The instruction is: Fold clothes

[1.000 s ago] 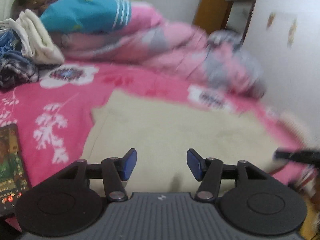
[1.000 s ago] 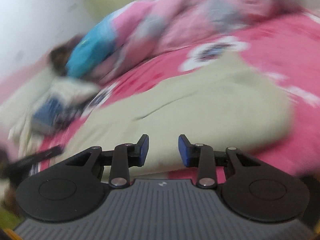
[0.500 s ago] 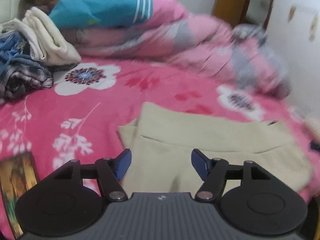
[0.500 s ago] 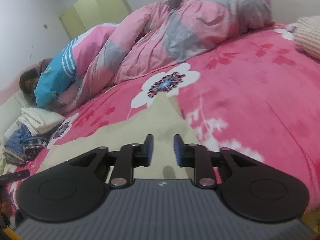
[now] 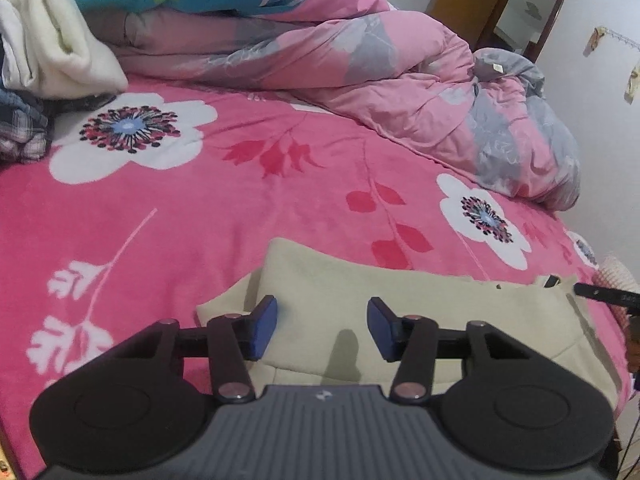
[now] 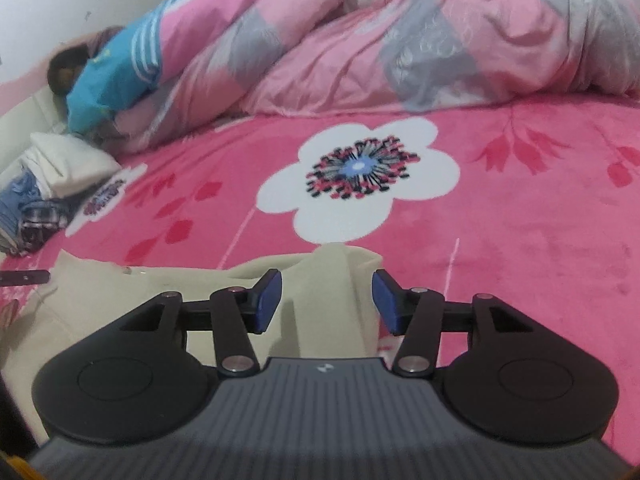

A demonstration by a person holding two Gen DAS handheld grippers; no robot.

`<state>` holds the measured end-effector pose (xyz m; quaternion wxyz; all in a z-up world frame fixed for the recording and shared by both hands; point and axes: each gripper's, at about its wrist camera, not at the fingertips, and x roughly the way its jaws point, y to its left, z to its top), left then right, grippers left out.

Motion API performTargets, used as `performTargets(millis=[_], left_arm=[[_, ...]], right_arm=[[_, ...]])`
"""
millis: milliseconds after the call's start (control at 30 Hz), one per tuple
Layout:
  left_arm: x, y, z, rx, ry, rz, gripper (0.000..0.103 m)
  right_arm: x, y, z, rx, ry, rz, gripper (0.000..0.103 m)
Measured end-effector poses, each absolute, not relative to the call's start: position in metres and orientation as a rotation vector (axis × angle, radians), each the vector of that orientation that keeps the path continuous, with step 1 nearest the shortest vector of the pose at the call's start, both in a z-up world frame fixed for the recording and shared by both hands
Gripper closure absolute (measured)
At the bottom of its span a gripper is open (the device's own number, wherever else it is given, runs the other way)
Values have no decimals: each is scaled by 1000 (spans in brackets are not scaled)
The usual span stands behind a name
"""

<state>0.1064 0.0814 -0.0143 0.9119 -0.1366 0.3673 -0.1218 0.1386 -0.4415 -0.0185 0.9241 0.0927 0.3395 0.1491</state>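
Left gripper [image 5: 322, 322] hangs over the near-left part of a beige garment [image 5: 400, 304] that lies flat on a pink flowered bedspread [image 5: 240, 184]. Jaws sit at a medium gap and are closing; cloth lies below the gap, but the blue pads [image 5: 264, 320] press on nothing, so nothing is held. Whether the fingertips touch the cloth: cannot tell.

Right gripper [image 6: 327, 302] hovers over the garment's [image 6: 160, 292] right end, where a raised fold of beige fabric [image 6: 340, 264] peaks between the fingers. Jaws at a medium gap and opening; the fold stands in the gap, pads [image 6: 269, 300] apart from it on both sides, no grip.

The garment sits at the near edge of the bed, folded over itself with a layered edge showing on its left side in the left wrist view. The tip of the other gripper pokes in at the right edge of the left view, just beside the garment's far corner.

Behind: a crumpled pink and grey quilt [image 5: 400, 80], a person in a blue striped top [image 6: 116, 76] lying under it, and a stack of folded clothes [image 5: 44, 52] at far left.
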Motion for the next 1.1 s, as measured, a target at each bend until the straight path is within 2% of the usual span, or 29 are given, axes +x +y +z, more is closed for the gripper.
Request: performTargets(millis=[100, 167, 233, 300, 400, 733, 867, 1100], left_arm=[[111, 82, -19, -283, 762, -244, 53], [111, 79, -21, -281, 748, -235, 54], [111, 77, -22, -275, 734, -223, 66], [112, 78, -23, -276, 723, -208, 90], [112, 84, -25, -327, 719, -197, 98], [95, 99, -20, -402, 619, -171, 100], [98, 99, -29, -403, 652, -165, 100], [102, 97, -33, -374, 663, -165, 97]], right_arm=[[143, -441, -21, 217, 699, 346, 65], [141, -439, -21, 219, 691, 351, 81], [137, -439, -22, 222, 680, 340, 91], [133, -440, -21, 223, 667, 327, 91], [125, -439, -18, 220, 645, 305, 91], [112, -419, 1, 97, 532, 282, 94], [118, -416, -9, 69, 573, 245, 89], [99, -404, -11, 1, 511, 241, 87]])
